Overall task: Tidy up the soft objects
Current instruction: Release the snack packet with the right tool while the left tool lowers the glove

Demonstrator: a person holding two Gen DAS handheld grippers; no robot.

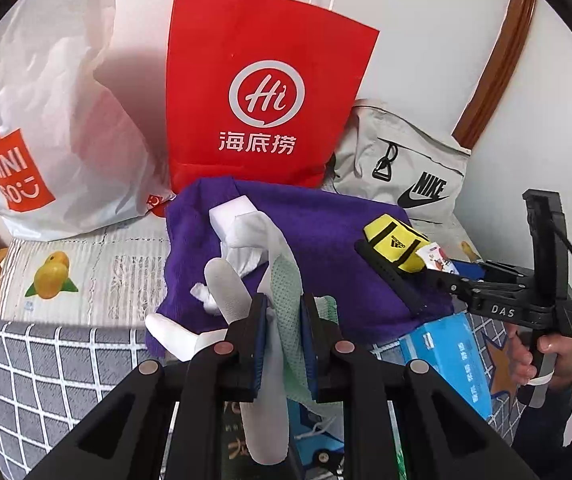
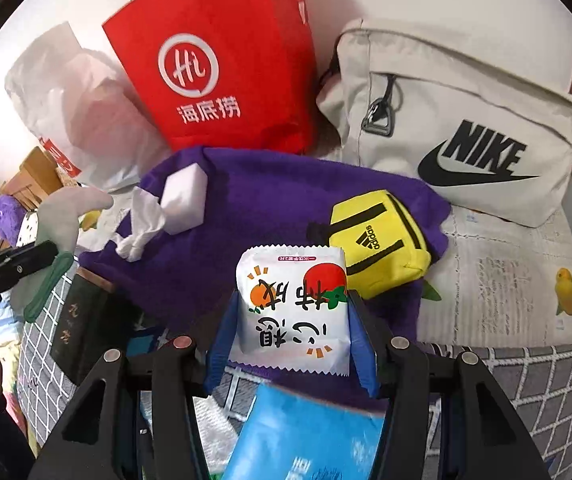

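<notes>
My left gripper is shut on a white sock with a mint-green cuff, which dangles between the pads over a purple knit cloth. On that cloth lie a white sponge block, a crumpled white tissue and a small yellow Adidas pouch. In the right wrist view my right gripper is shut on a white snack packet with orange and tomato print, held above the purple cloth beside the yellow pouch. The left gripper with the sock shows at the left edge.
A red paper bag, a white Miniso plastic bag and a beige Nike bag stand at the back against the wall. A blue box and a dark book lie near the front on grey checked bedding.
</notes>
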